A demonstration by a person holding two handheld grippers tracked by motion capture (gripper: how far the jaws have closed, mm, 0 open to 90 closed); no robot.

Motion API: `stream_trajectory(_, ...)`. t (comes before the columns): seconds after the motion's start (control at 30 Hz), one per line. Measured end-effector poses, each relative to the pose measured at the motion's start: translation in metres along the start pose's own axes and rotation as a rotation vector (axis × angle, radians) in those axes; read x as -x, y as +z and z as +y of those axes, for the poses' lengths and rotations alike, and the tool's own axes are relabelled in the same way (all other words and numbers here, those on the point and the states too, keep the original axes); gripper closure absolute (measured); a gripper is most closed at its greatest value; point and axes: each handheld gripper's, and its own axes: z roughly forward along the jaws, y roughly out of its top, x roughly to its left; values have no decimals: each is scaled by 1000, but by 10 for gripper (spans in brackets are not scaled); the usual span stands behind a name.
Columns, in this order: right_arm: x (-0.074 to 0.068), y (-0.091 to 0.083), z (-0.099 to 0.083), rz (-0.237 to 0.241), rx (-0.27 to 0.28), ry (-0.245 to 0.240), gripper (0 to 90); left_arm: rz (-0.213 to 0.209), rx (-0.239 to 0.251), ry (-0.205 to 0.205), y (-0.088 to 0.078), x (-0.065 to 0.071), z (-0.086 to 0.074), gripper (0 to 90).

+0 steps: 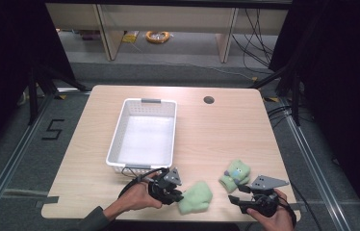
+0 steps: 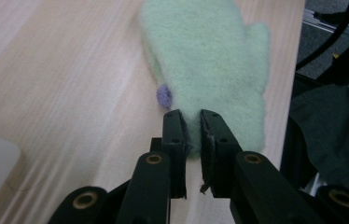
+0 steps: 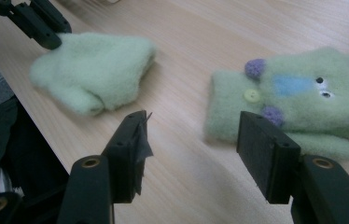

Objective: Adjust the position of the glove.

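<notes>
Left tongs (image 1: 177, 196), held in a person's left hand (image 1: 137, 197), pinch the cuff edge of a plain pale-green mitten (image 1: 196, 197) lying flat near the front edge of the table (image 1: 216, 130). In the left gripper view the two black jaws stand nearly closed, a thin fold of the mitten (image 2: 205, 70) caught between them, with a small purple tuft (image 2: 164, 96) showing at the mitten's side just beyond the jaw tips.

Right tongs (image 1: 234, 198), in the person's right hand (image 1: 272, 215), rest low over the table with jaws wide apart and nothing between them. In the right gripper view a second mitten (image 3: 294, 100) lies just ahead of the open jaws, face up, showing a blue patch, two small eyes, purple tufts and a pale-green button (image 3: 252, 95); the first mitten (image 3: 93, 70) lies to its left, apart from it, with the left tongs (image 3: 46, 28) at its far corner.

Seen from the high view, the second mitten (image 1: 234, 174) sits right of the first, closer to the table's right side. A white basket (image 1: 115, 137) stands behind the left tongs, near the table's middle, and a round cable hole (image 1: 209, 100) marks the table's far side.
</notes>
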Motion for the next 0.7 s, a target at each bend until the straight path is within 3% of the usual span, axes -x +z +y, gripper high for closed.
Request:
stream_trajectory(0.07,0,0,0,3,-4,3,439,5,14,-19,0,-2,-1,786)
stream_trajectory(0.13,2,0,0,-1,2,-5,431,8,21,-11,0,-1,-1,757)
stream_trajectory(0.23,3,0,0,-10,8,1,425,32,40,-12,-3,0,-1,661)
stream_trajectory(0.3,3,0,0,-10,12,-4,425,51,82,-30,-5,1,-1,632)
stream_trajectory(0.33,1,-1,0,-8,1,19,425,49,86,-35,-6,2,-2,630)
stream_trajectory(0.43,4,-3,2,-15,6,7,425,64,113,-52,-12,3,-3,555)
stream_trajectory(0.47,4,-4,3,-20,8,24,425,67,131,-72,-13,5,-4,550)
stream_trajectory(0.5,8,-5,4,-31,13,-6,425,78,139,-68,-15,5,-5,535)
stream_trajectory(0.57,11,-8,7,-53,11,-1,425,80,166,-116,-18,7,-8,488)
stream_trajectory(0.67,14,-13,13,-66,-23,36,416,87,173,-154,-22,10,-15,435)
stream_trajectory(0.7,18,-13,16,-70,-28,19,416,95,161,-151,-24,9,-17,416)
